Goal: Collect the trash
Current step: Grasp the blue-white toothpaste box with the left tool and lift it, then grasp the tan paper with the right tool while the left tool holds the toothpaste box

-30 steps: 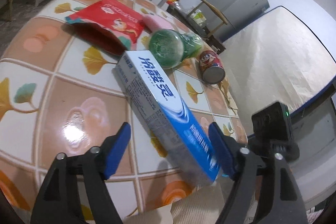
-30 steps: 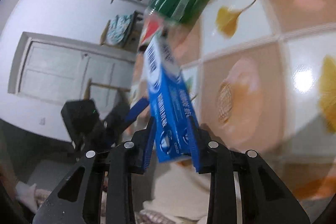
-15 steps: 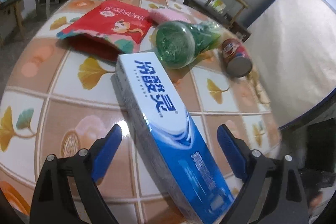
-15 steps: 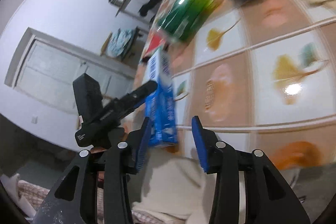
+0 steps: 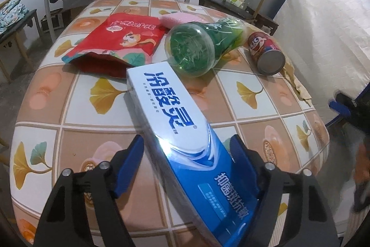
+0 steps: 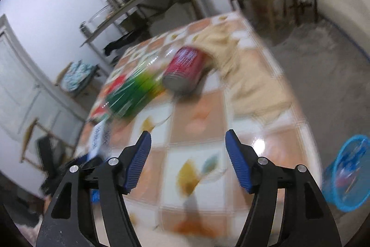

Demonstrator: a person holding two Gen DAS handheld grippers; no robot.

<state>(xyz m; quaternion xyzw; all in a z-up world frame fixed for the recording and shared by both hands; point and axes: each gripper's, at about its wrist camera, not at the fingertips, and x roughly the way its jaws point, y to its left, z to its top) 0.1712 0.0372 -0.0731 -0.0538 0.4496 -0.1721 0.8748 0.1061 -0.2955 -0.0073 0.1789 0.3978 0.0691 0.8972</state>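
Tilting down, left hand-held gripper [image 5: 187, 149], seemingly.

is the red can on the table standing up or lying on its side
On its side: the red can lies on the table, its round metal end facing the camera.

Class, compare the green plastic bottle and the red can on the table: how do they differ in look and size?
The green plastic bottle is see-through and the larger; the red can is opaque and shorter. The bottle tapers to a neck; the can is a straight cylinder with a cartoon print. Both lie on their sides on the table.
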